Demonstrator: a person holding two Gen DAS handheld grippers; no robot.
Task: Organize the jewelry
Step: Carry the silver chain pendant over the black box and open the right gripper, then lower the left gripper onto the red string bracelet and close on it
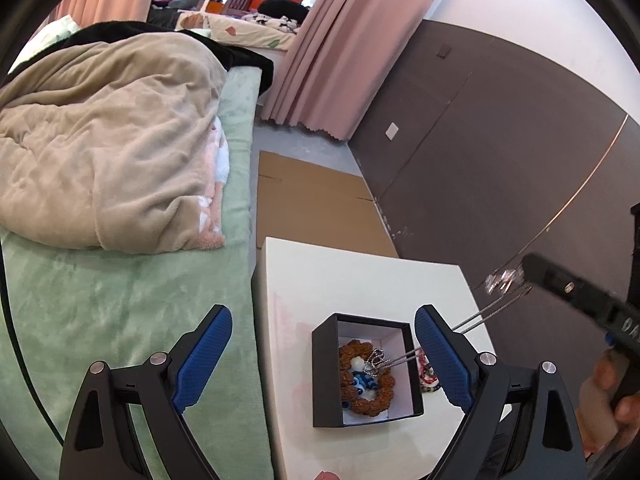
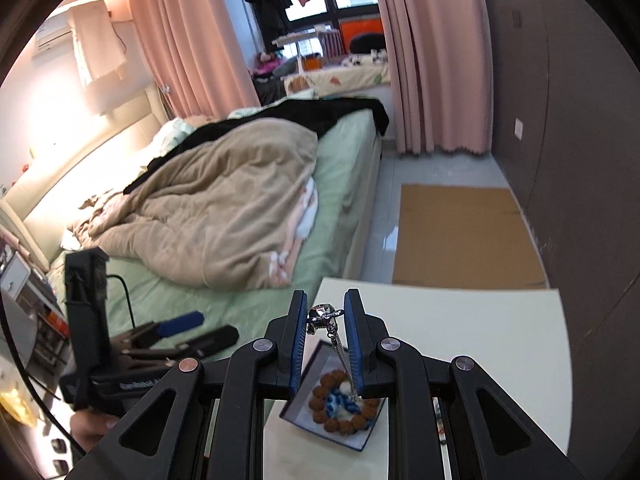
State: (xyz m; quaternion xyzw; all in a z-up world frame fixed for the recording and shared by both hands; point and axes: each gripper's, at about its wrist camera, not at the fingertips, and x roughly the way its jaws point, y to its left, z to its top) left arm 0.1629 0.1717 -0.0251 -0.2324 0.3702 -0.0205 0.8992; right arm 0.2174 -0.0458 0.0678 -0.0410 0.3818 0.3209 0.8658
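Left wrist view. The left tongs (image 1: 323, 354) stand wide apart, holding nothing, one blue pad over the green bed (image 1: 120, 300) and the other over the white counter (image 1: 360, 276). Between the pads, on the counter, sits an open black box (image 1: 320, 376) with a white lining. Inside the box lies a brown bead bracelet (image 1: 370, 400) ringed around a blue-and-white charm (image 1: 362, 380). A silver chain (image 1: 488, 314) runs taut from inside the box, up past the box's right wall, to a shiny pendant (image 1: 502, 280) pinched at the tip of the right tongs (image 1: 516, 274), which are above and right of the box. Just right of the box, partly hidden by the pad, lies a red-and-white trinket (image 1: 428, 374).

Right wrist view. The right tongs (image 2: 326, 314) are clamped on the pendant (image 2: 324, 313), well above the box (image 2: 304, 412). The chain (image 2: 344, 356) hangs from the pendant down into the box, its lower end resting on the bracelet (image 2: 340, 424). The left tongs (image 2: 196, 328) appear left of the box, over the bed's (image 2: 344, 152) edge, pads apart.
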